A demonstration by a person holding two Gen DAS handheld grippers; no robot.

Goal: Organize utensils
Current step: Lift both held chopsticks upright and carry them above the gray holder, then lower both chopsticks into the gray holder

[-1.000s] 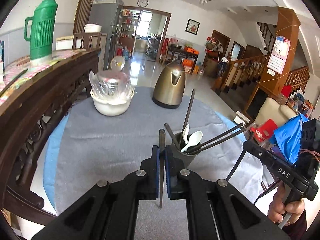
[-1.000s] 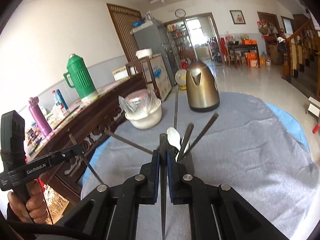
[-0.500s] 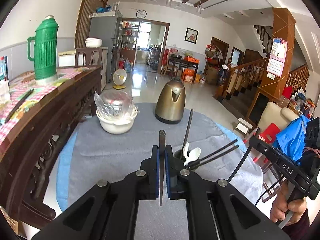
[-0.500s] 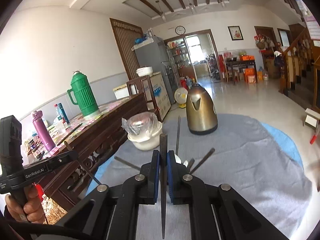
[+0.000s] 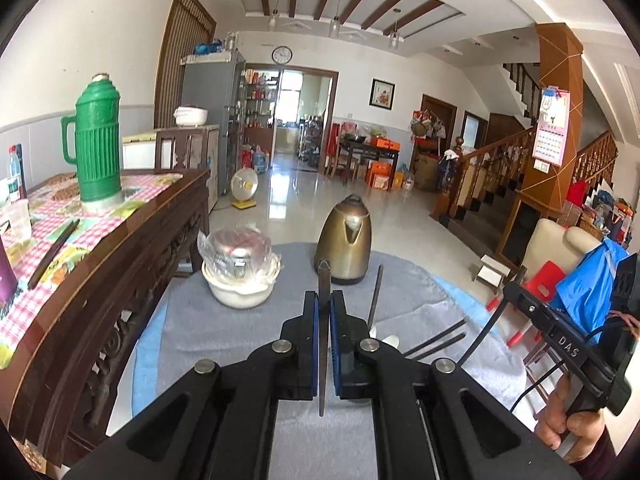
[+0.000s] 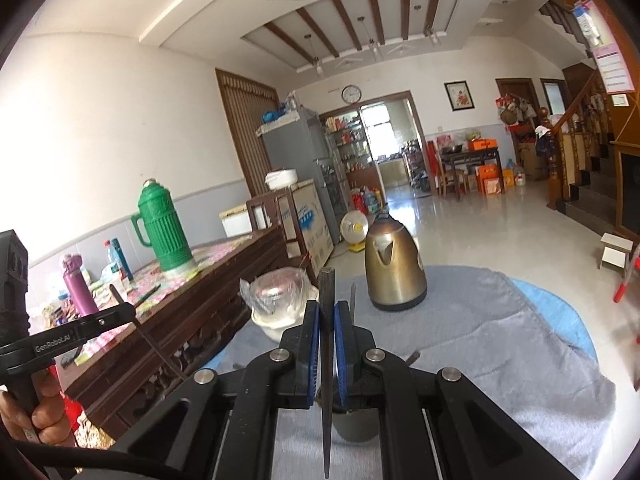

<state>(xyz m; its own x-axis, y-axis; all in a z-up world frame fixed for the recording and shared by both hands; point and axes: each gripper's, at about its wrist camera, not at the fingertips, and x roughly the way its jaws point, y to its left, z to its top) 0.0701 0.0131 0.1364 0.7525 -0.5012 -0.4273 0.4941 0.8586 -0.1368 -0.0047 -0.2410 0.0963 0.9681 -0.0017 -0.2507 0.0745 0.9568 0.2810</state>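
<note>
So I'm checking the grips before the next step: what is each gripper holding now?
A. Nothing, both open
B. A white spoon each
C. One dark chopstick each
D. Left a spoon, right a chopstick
C: the left gripper is shut on a dark chopstick standing upright between its blue pads, and the right gripper is shut on another chopstick the same way.

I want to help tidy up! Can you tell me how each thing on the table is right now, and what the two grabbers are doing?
left gripper: shut on a dark chopstick, held upright.
right gripper: shut on another chopstick, upright.
utensil cup: standing, chopsticks and white spoons inside.
kettle: upright, lid closed.
white bowl: covered with plastic wrap.
grey cloth: spread over the table.
</note>
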